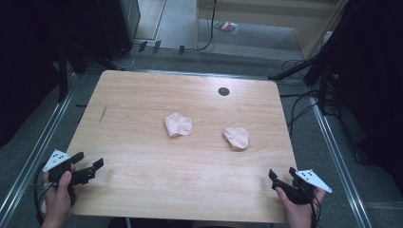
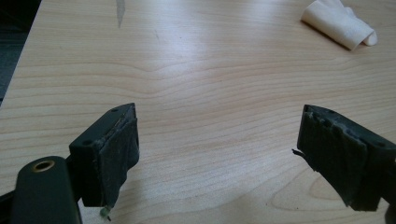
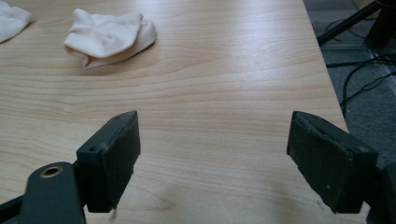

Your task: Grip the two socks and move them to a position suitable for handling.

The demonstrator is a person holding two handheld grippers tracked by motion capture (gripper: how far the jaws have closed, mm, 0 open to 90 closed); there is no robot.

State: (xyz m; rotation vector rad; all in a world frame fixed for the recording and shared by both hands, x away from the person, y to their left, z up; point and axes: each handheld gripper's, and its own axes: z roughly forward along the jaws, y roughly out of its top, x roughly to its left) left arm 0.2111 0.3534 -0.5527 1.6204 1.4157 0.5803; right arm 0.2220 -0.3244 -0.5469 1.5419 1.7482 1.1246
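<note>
A: Starting at the left, what do you see?

B: The left tongs (image 1: pixel 88 167) sit at the near left corner of the tabletop (image 1: pixel 142 190), held in the person's left hand (image 1: pixel 59 192), with the grey three-cornered plate on top. In the left gripper view the jaws stand wide apart, released, with bare wood between them.

A: Anything marked on the wood there?

B: A short dark streak (image 1: pixel 103 113) near the left edge, well beyond the tongs. It also shows at the top of the left gripper view.

A: And toward the middle?

B: A crumpled pale pink cloth (image 1: pixel 178 125) lies about at the centre of the tabletop. A second pale cloth (image 1: pixel 236 137) lies to its right, a little nearer the person. The two are apart, not touching. Both are well clear of either tongs.

A: What else is on the surface?

B: A small dark round hole (image 1: pixel 224 91) toward the far edge, beyond the gap between the two cloths.

A: And on the right?

B: The right tongs (image 1: pixel 281 176) rest at the near right corner, in the right hand (image 1: pixel 299 209). In the right gripper view the jaws are spread wide, released, gripping nothing. The second cloth appears ahead at that view's upper left, with the edge of the first at the far left corner.
</note>
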